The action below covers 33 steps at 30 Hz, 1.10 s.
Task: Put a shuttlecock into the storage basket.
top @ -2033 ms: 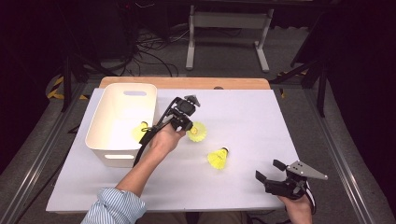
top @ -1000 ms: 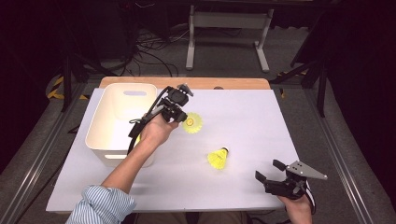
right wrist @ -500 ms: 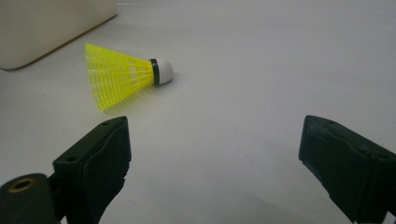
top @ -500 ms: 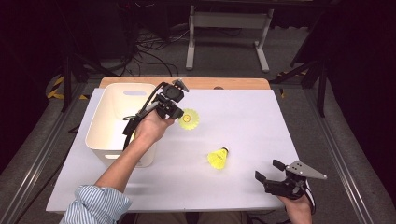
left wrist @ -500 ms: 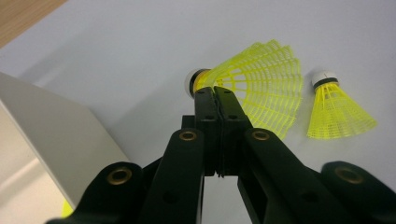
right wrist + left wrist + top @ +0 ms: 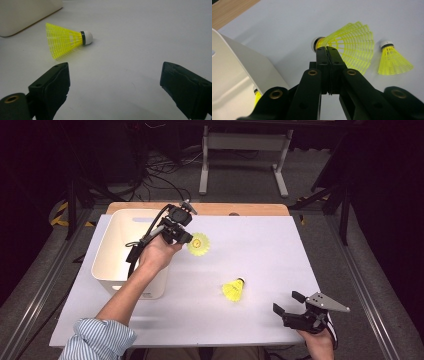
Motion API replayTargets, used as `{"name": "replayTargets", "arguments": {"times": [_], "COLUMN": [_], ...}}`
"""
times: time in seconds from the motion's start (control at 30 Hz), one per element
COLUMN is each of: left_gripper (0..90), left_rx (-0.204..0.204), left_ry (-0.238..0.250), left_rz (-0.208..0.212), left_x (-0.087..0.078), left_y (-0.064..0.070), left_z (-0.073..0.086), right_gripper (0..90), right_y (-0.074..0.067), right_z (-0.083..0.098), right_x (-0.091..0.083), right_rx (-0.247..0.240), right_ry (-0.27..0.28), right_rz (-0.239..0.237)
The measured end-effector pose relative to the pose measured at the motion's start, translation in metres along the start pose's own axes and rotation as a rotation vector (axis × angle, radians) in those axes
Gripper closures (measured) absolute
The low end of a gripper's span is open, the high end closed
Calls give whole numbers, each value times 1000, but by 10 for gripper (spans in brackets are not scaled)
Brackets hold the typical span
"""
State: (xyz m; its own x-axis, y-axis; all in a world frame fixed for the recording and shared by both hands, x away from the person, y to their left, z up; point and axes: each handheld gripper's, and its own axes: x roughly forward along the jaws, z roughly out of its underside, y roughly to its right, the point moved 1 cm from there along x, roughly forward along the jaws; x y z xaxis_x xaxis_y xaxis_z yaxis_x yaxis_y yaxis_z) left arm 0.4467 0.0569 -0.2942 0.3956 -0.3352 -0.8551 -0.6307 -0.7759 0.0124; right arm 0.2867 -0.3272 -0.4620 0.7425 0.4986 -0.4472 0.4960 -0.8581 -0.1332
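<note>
High view shows the left gripper (image 6: 186, 237) raised beside the right wall of the white bin (image 6: 114, 227), pinching a yellow shuttlecock (image 6: 199, 243) by the edge of its skirt. The skirt is the easy place to bite: it is thin, gives a little, and lets the two black jaws press together on it, as the left gripper view shows, with the white cork sticking out past the jaw tips at about 11 o'clock. Held that way the shuttlecock hangs clear of the bench (image 6: 280, 240), which suggests it is being carried, most likely toward the bin just at its 9 o'clock. A scrap of yellow inside the bin, visible low in the left gripper view, looks like another shuttlecock (image 6: 257, 96) already dropped there, which fits a sorting job.

A second shuttlecock (image 6: 233, 289) lies on its side on the bench, at about 5 o'clock from the held one and well apart from it. The right gripper (image 6: 293, 309) rests near the bench's front edge, its jaws spread wide and empty, pointed toward that lying shuttlecock. It seems parked there, out of the left arm's way; whether it is meant to take that one I cannot tell.
</note>
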Motion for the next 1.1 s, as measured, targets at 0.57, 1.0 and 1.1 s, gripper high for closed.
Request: {"name": "replayTargets", "arguments": {"times": [0.57, 1.0, 1.1], "left_gripper": [893, 893, 893], "left_rx": [-26, -44, -49], "left_ry": [33, 50, 55], "left_rz": [-4, -16, -18], "left_x": [-22, -36, -39], "left_y": [-14, -24, -27], "left_z": [6, 11, 13], "right_gripper": [97, 97, 97], "right_y": [0, 0, 0], "right_z": [0, 0, 0], "right_x": [0, 0, 0], "right_rx": [1, 0, 1], "right_ry": [-2, -2, -2], "right_rz": [-1, 0, 0]}}
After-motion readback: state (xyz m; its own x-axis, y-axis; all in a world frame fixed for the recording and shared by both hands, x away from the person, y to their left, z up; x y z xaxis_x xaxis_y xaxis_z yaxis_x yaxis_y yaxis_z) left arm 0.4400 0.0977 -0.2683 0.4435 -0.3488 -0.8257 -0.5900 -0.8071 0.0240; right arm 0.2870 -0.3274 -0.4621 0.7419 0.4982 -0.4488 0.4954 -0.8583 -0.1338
